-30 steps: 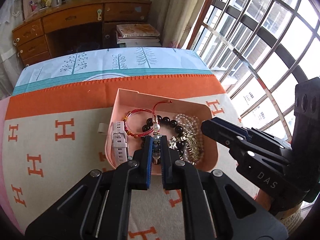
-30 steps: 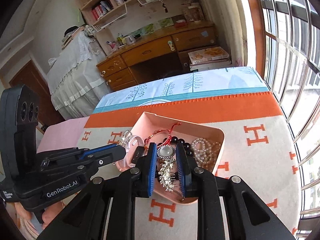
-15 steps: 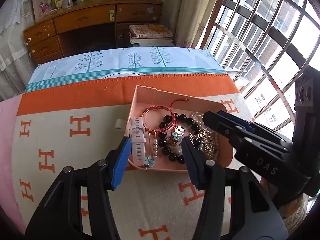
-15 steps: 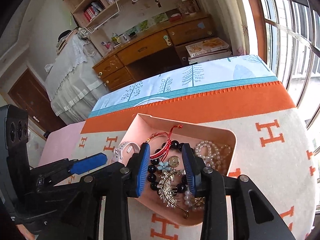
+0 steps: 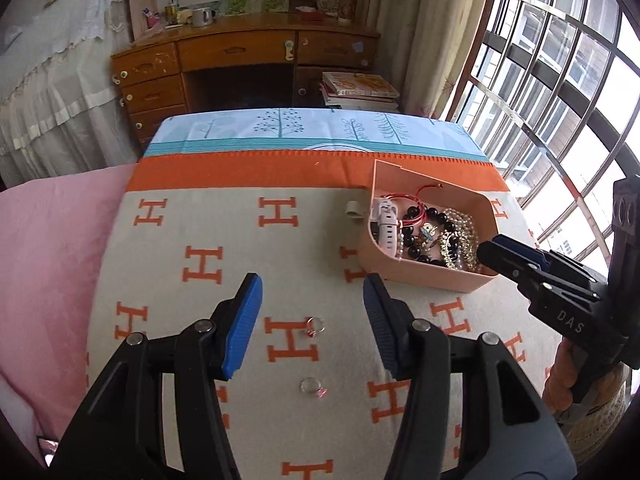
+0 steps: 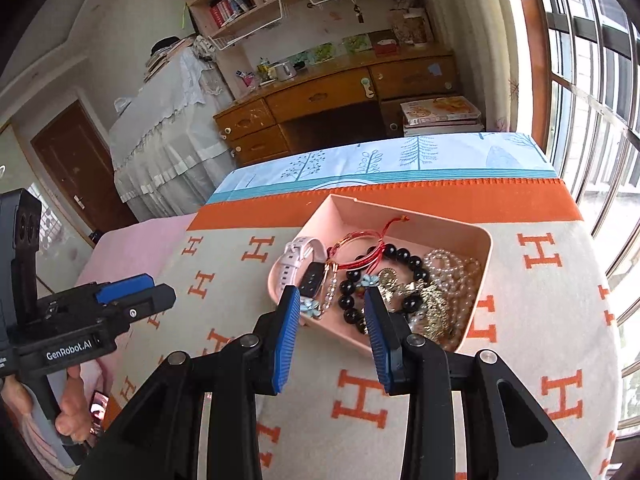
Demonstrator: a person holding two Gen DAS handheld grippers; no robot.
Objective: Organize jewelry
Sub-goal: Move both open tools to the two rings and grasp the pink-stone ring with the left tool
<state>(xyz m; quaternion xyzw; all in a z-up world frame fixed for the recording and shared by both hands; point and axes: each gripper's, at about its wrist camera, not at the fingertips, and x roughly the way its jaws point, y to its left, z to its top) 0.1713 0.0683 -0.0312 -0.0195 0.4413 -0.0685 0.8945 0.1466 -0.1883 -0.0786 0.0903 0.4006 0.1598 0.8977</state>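
Rings (image 5: pixel 315 327) between spread left tool (image 5: pixel 312 312)

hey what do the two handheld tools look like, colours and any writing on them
Both are matte black plastic with silver pivot screws and ribbed blue pads on the fingers. The left tool carries white "GenRobot.AI" lettering on its side; the right tool reads "DAS". Each has a black block with round sensor openings. Bare skin grips both handles; no cables show.

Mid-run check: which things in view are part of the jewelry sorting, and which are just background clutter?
Job items:
- pink tray
- two loose rings on the blanket: and
- white watch
- black bead bracelet
- pearl strand
- left gripper, right gripper, both open

Just lying about:
- wooden desk
- stacked books
- mug
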